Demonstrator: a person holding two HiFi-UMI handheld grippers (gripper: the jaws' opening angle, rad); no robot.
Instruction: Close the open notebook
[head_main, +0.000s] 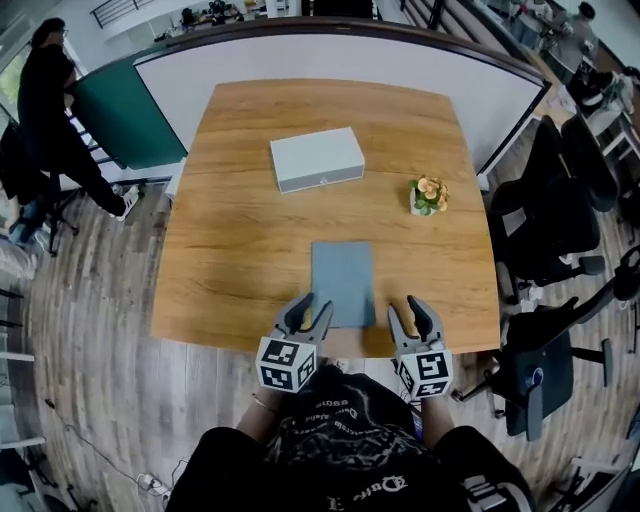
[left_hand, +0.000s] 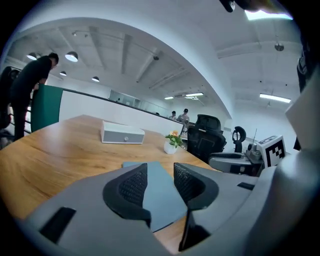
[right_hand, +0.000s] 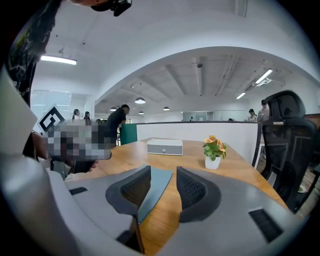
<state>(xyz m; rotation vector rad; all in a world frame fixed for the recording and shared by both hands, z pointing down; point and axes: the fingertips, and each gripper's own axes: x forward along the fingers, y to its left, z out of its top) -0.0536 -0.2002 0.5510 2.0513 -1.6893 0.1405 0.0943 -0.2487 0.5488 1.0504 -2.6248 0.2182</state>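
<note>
The jaws of the left gripper (head_main: 308, 310) stand half open and hold nothing. The right gripper (head_main: 410, 312) is the same. Both hang low in the frame, over the near edge of the bench (head_main: 240, 220). The grey-blue notebook (head_main: 342, 283) lies flat just ahead, lower middle, and looks shut already. It seems thin, light, a bit bendy and smooth. I would pinch the cover's side edge.

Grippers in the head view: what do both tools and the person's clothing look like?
The left tool and right tool are grey shells, each with two curved jaws lined by black textured pads. Each carries a white cube of black square markers. The person wears a black top with pale print.
</note>
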